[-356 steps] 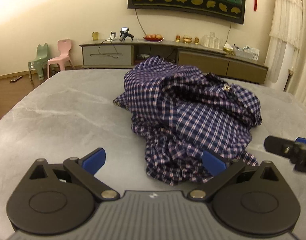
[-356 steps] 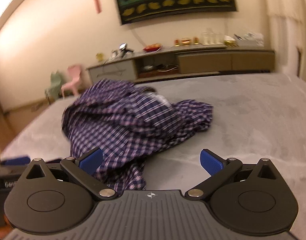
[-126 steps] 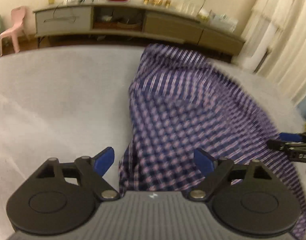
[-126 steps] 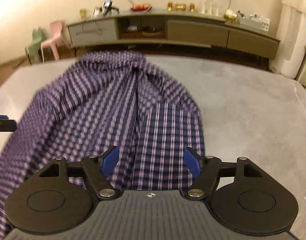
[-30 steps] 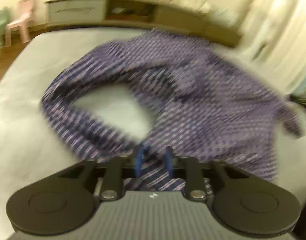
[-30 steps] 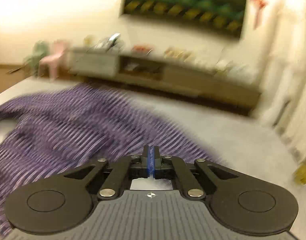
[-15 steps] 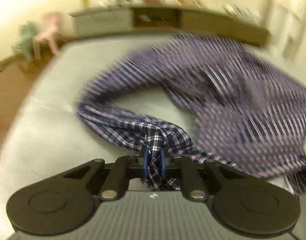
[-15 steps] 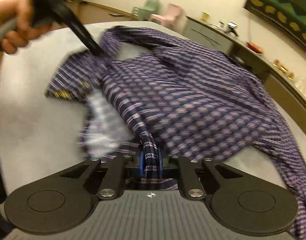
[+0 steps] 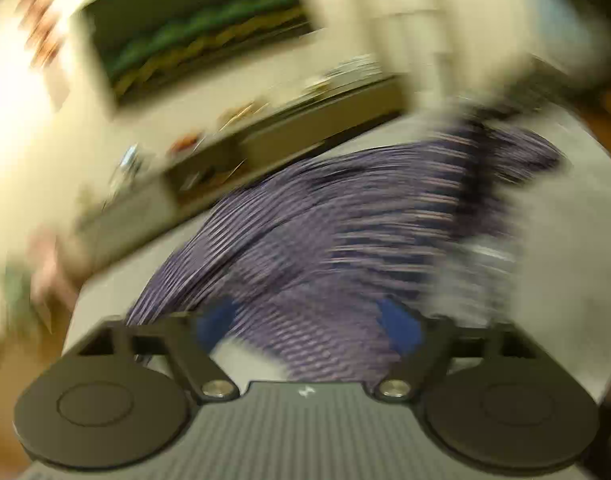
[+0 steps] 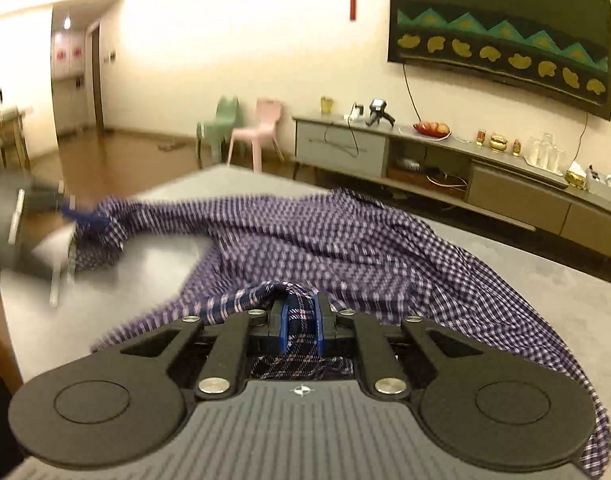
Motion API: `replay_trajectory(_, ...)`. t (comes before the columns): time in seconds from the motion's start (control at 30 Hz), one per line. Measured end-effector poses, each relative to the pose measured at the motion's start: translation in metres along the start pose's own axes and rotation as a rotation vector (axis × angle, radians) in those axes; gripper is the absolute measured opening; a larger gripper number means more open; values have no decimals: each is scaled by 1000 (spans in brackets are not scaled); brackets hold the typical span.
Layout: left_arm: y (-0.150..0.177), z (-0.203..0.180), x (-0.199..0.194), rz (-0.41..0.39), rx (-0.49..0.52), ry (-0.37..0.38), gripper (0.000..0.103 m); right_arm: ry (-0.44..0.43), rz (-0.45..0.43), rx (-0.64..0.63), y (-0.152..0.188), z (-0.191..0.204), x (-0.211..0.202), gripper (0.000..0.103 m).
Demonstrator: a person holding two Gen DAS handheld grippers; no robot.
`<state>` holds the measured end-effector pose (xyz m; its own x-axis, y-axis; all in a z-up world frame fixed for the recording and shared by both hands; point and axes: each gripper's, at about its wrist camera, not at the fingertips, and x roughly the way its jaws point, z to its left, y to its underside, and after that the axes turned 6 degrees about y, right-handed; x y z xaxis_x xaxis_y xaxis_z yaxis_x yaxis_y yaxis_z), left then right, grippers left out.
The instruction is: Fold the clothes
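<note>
Nearest you, your right gripper (image 10: 299, 328) pinches a fold of the plaid shirt (image 10: 345, 248), which sprawls toward twelve o'clock across the grey table (image 10: 545, 280). Your left gripper (image 9: 305, 324) gapes wide, holding nothing. Spreading seems unfinished; next, regrip a free edge.

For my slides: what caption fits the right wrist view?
Right gripper clamps plaid shirt spread on grey table.
</note>
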<state>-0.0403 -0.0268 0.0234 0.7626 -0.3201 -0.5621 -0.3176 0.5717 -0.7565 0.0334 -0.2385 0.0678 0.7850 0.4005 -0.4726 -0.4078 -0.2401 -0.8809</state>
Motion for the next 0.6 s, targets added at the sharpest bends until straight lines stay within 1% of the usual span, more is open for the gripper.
replay_trajectory(0.03,1,-20,-1,-23,73,16,95,-8,-9,18,-3,-2,2,12)
replay_trajectory(0.07,3,-29,3,-17,116,22,98,-12,-19,37,-6,-6,-3,12)
replay_trajectory(0.1,6,-37,7,-10,155,24,98,-10,-26,53,-8,-10,-12,12)
replay_trajectory(0.13,8,-37,16,19,145,-22,98,-17,-30,59,-9,-11,-16,12)
replay_trajectory(0.17,10,-32,25,52,115,-65,90,-30,-34,62,-10,-13,-19,12)
replay_trajectory(0.2,12,-24,33,90,78,-92,61,-36,-35,59,-10,-11,-25,12)
replay_trajectory(0.23,14,-13,42,138,33,-97,42,-40,-33,47,-10,-11,-27,12)
replay_trajectory(0.27,16,-3,43,162,1,-98,4,-39,-34,34,-10,-12,-30,12)
replay_trajectory(0.33,19,15,44,206,-61,-100,2,-39,-41,18,-10,-14,-38,12)
replay_trajectory(0.4,7,30,14,135,-75,-148,2,-46,-80,13,-15,-17,-55,12)
replay_trajectory(0.43,-2,47,-19,59,-132,-164,2,-61,-118,4,-19,-17,-70,10)
replay_trajectory(0.47,-6,60,-46,-12,-211,-158,2,-76,-156,-15,-22,-16,-84,8)
replay_trajectory(0.53,-16,84,-99,-150,-363,-143,2,-83,-220,-65,-27,-17,-112,8)
replay_trajectory(0.57,-14,87,-105,-159,-396,-115,2,-50,-234,-90,-26,-18,-119,8)
replay_trajectory(0.6,-13,89,-110,-167,-429,-87,2,2,-222,-116,-23,-18,-118,8)
